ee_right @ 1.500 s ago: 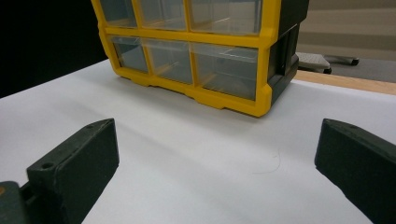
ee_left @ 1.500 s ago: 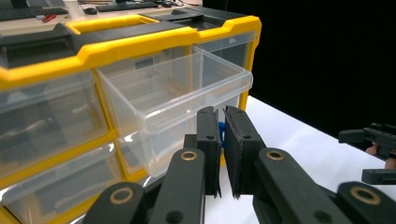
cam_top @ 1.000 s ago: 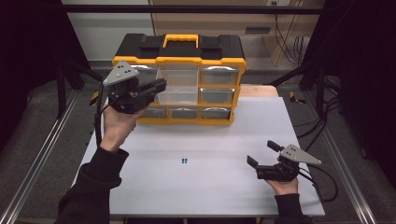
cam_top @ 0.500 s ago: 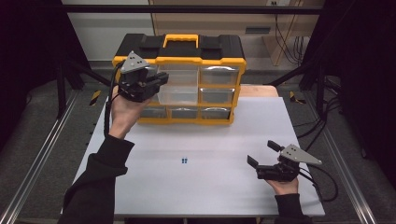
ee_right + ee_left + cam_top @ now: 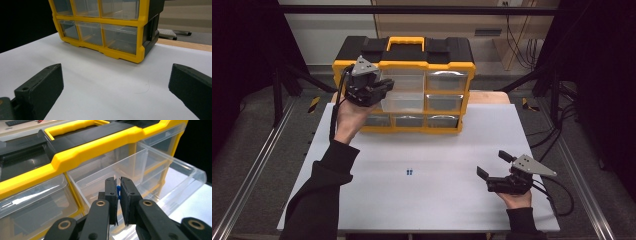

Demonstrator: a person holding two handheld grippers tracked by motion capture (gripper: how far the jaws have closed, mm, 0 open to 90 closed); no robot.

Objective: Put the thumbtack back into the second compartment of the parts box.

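The left gripper [image 5: 382, 89] is held up in front of the yellow and black organiser [image 5: 404, 65], which stands at the far edge of the white table [image 5: 362, 190]. In the left gripper view, its fingers [image 5: 111, 192] are pressed nearly together, with a small blue piece [image 5: 118, 191] pinched between them; the piece is too small and too hidden to tell what it is. Just beyond the fingertips lies a clear drawer [image 5: 155, 180], pulled out of the organiser's middle row, and the gripped piece hangs over the drawer's open top. In the high view the same drawer [image 5: 404, 102] juts forward from the cabinet face, while the other clear drawers around it sit flush.

The right gripper [image 5: 494, 167] rests low over the near right part of the table, well apart from the organiser. Its fingers [image 5: 40, 87] stand wide apart with nothing between them, and bare table shows in the gap. From that gripper's camera the organiser [image 5: 112, 32] is seen at an angle, its lower drawers closed.

Two tiny blue marks or bits [image 5: 409, 172] lie on the table near its middle, between the two hands; they may be more of the same blue pieces, though they are too small to be sure.
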